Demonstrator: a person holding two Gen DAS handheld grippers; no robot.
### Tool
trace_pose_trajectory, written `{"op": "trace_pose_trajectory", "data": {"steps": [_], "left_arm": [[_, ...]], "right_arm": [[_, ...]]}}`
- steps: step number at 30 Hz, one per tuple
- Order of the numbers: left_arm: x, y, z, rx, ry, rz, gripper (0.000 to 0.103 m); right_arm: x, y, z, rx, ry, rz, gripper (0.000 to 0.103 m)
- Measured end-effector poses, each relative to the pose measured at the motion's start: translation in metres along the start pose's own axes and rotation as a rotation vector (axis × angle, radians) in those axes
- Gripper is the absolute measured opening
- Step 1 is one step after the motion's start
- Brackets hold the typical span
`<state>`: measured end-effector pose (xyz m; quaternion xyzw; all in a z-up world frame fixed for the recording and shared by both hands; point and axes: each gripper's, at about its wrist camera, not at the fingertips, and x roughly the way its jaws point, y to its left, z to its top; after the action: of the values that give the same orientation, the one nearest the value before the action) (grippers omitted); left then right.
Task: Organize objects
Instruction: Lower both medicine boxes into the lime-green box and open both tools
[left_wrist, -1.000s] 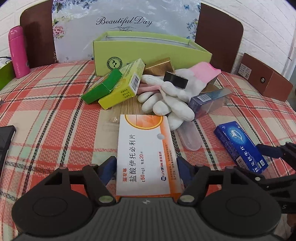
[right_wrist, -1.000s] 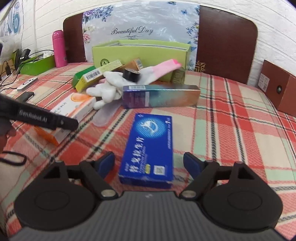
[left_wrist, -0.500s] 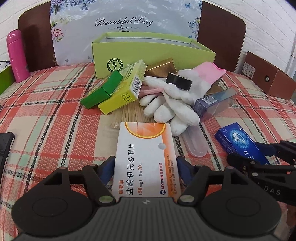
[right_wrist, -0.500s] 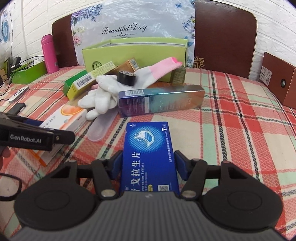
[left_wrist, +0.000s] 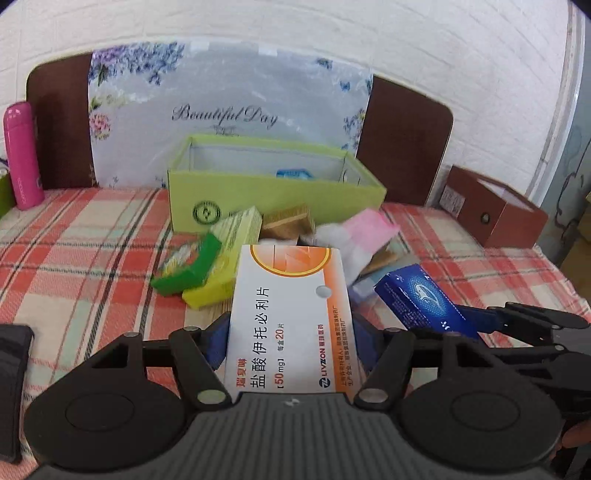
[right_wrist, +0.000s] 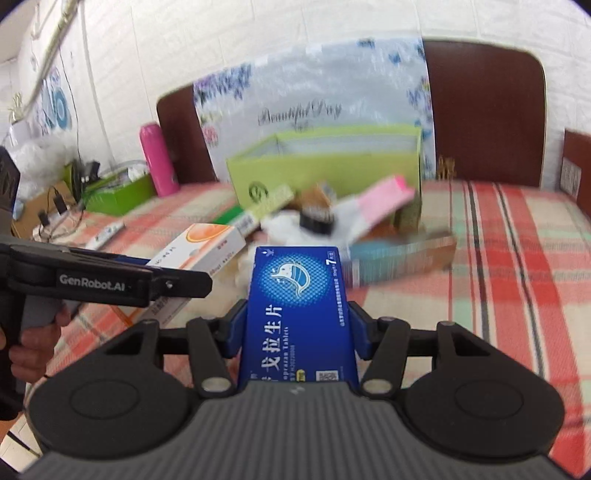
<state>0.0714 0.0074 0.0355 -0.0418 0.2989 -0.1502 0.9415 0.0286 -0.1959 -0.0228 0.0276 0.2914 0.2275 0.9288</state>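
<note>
A white-and-orange medicine box (left_wrist: 291, 295) is lifted off the plaid cloth between the pads of my left gripper (left_wrist: 290, 334), whose jaws are closing on it. A blue tablet box (right_wrist: 299, 295) is also raised, with my right gripper (right_wrist: 298, 328) shut on its long sides. In the left wrist view the blue box (left_wrist: 417, 299) hangs to the right of the white one. In the right wrist view the white-and-orange box (right_wrist: 207, 247) is at the left. An open lime-green box (left_wrist: 273, 199) stands behind, with something blue inside.
A pile lies before the lime box: a green box (left_wrist: 192, 269), a yellow box (left_wrist: 229, 254), a gold box (left_wrist: 288, 218), a white glove with pink cuff (left_wrist: 369, 229), a black tape roll (right_wrist: 317, 221), a long iridescent box (right_wrist: 399, 258). A pink bottle (left_wrist: 20, 155) stands left, a brown box (left_wrist: 495, 214) right.
The right jaws closed on the blue box. Both grippers then rose with their boxes off the cloth, and both views tilted up toward the lime box.
</note>
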Motion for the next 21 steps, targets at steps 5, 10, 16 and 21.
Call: {"op": "trace_pose_trajectory", "data": {"steps": [5, 10, 16, 21], "left_arm": [[-0.009, 0.001, 0.041, -0.011, -0.109, -0.027, 0.069], [-0.002, 0.003, 0.078, -0.032, -0.186, -0.034, 0.069], [0.033, 0.005, 0.119, -0.057, -0.216, -0.020, 0.069], [0.078, 0.012, 0.149, -0.082, -0.222, 0.011, 0.069]], "right_arm": [[0.000, -0.005, 0.041, -0.030, -0.098, -0.028, 0.055], [0.010, -0.014, 0.078, -0.071, -0.176, -0.063, 0.055], [0.046, -0.029, 0.116, -0.108, -0.205, -0.139, 0.055], [0.093, -0.043, 0.142, -0.118, -0.209, -0.221, 0.055]]}}
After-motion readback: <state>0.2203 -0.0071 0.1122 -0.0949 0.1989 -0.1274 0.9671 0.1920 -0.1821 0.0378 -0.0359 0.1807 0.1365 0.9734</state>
